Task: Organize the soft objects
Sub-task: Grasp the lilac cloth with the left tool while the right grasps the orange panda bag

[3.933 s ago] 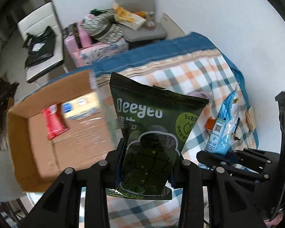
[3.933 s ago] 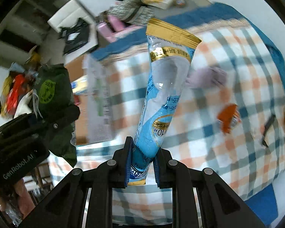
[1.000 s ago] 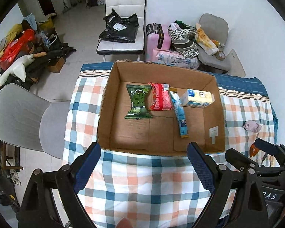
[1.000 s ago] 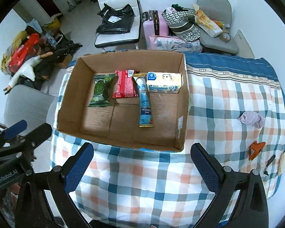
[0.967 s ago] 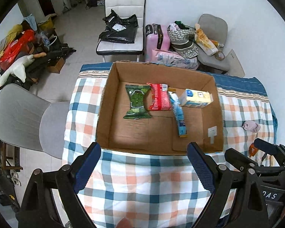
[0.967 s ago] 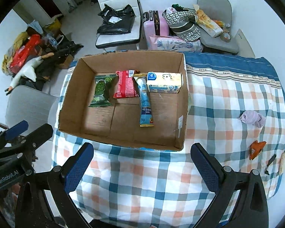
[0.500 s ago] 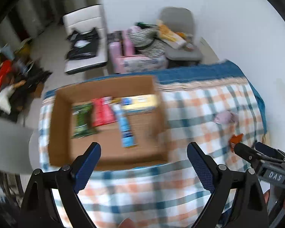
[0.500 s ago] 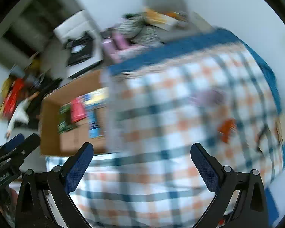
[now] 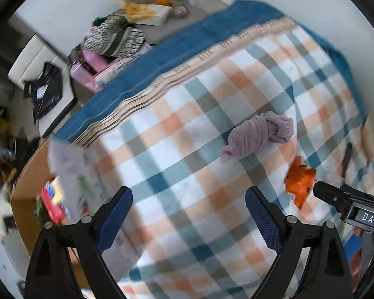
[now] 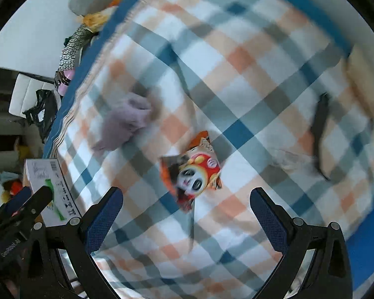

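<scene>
Your left gripper (image 9: 189, 214) hangs over the checked blue, orange and white cloth (image 9: 187, 134) that covers the table, its blue-padded fingers (image 9: 114, 211) spread wide with nothing but cloth between them. Ahead of it and to the right lies the crumpled lilac fabric piece (image 9: 259, 134), flat on the cloth and touched by neither finger. Just beyond that, towards the right edge of the left wrist view, sits the small orange snack packet with a panda face (image 9: 300, 182), partly behind the tip of your right gripper (image 10: 186, 211). That one also has its fingers (image 10: 268, 214) well apart and empty, and in its own view the orange packet lies on the cloth between the lines of the two fingers, a little ahead of their tips and not in contact with them. The lilac piece shows blurred to the upper left of the packet, near but apart from it. A slim dark object (image 10: 320, 129) rests on the cloth to the right, too smeared to identify. The brown cardboard box (image 9: 32, 174) stands at the left end of the table with a white printed flap (image 9: 77, 174) raised; red, yellow and green packaging shows inside it, blurred. Behind the table, a pink case (image 9: 84, 68) and patterned bags are piled by the wall.
</scene>
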Demonstrator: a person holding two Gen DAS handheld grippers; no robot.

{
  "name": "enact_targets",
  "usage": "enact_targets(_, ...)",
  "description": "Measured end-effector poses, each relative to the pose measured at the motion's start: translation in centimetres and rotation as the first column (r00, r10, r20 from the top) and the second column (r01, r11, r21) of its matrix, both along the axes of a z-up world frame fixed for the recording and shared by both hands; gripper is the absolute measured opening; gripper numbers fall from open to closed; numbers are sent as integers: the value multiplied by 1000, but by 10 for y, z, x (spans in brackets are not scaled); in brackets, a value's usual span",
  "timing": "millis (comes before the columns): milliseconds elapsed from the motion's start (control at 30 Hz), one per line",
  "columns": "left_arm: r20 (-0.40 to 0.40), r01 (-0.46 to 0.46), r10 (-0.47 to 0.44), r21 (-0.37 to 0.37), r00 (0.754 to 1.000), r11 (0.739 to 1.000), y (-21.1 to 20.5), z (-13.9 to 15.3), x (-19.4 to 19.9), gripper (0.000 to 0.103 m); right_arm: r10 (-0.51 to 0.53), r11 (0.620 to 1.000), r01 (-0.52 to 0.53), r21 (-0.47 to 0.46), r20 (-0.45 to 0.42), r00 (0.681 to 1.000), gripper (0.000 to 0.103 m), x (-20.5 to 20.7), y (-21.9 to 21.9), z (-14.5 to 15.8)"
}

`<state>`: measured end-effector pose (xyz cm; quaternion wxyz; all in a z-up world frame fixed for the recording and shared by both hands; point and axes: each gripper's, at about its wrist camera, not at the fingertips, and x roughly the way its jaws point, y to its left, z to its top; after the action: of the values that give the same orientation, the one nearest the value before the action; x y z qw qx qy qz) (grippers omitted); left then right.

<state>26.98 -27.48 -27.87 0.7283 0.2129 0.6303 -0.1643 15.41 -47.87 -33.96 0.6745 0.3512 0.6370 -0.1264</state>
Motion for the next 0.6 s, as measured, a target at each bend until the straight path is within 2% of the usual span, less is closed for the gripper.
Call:
enact_targets(133,-20,72,-71,45,997,996,-24,-25,6,93,8,996,-5,94,-31,999,96,8,-7,-50)
enact_targets(200,-35,97,-95,67,995,993,-33,-36,9,93,12,991,-5,133,-51,999,82,11,-7,-68)
enact_targets(233,-41,110,-107,69,993,992,-37,-40,10,93,10,988,-1,154,-59,998,70,11,-6,-76)
enact_targets(267,-46,124,-121,76,992,989,-41,-44,11,93,14,984,-2,176,-68,998,69,12,-5,-85)
enact_targets(400,-42,181,-178,92,983,979,-58,-53,15,93,22,989,-12,146,-67,998,64,8,-4,-84)
enact_targets(600,-74,322,-314,152,947,935,-100,-81,14,93,5,997,2,76,-84,996,63,2,-16,-71)
